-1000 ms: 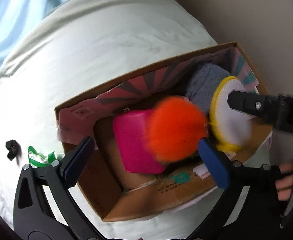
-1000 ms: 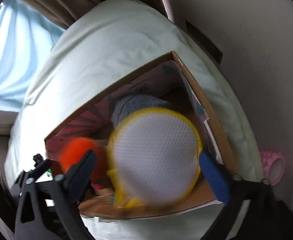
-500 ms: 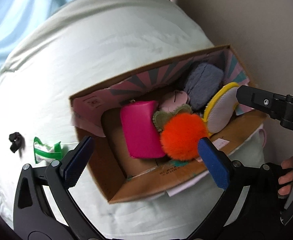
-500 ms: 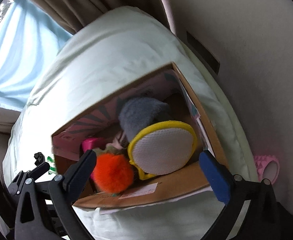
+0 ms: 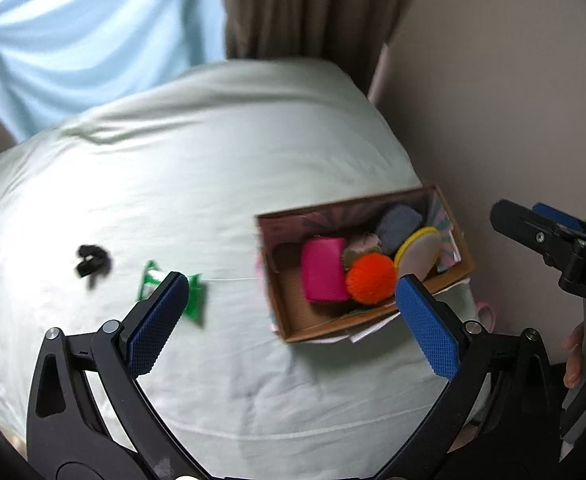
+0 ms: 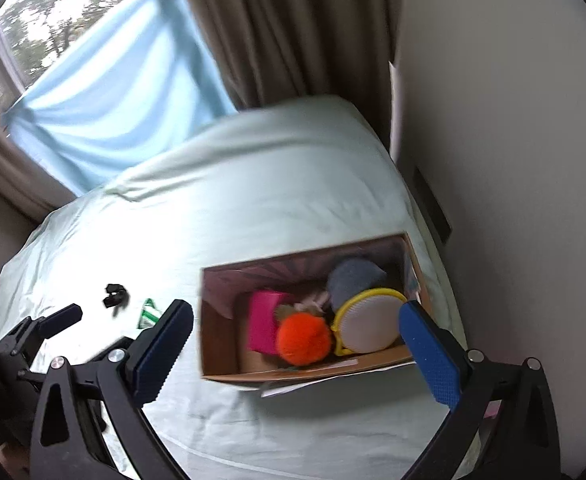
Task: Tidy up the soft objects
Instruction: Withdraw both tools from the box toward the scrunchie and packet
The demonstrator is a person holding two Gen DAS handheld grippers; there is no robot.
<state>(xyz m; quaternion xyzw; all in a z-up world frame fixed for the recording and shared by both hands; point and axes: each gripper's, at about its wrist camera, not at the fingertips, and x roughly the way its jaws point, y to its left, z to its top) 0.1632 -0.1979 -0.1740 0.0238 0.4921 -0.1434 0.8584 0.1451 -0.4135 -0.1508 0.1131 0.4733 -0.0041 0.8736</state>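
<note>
A cardboard box (image 5: 293, 320) lies on the pale green bed, also in the right wrist view (image 6: 221, 364). Inside it are an orange pom-pom (image 5: 371, 284) (image 6: 303, 340), a pink pouch (image 5: 323, 276) (image 6: 263, 326), a grey soft piece (image 5: 399, 224) (image 6: 353, 280) and a round yellow-rimmed mesh pad (image 5: 419, 250) (image 6: 371, 328). My left gripper (image 5: 291, 320) is open and empty, above the bed, left of the box. My right gripper (image 6: 297, 350) is open and empty, held above the box.
A green-and-white packet (image 5: 195, 300) (image 6: 149, 314) and a small black clip (image 5: 91, 262) (image 6: 115, 294) lie on the bed left of the box. A wall runs along the right; curtains (image 6: 273, 32) and a blue cloth hang at the far end.
Both grippers have let go and pulled back up from the box. The orange pom-pom and the mesh pad now rest inside it.
</note>
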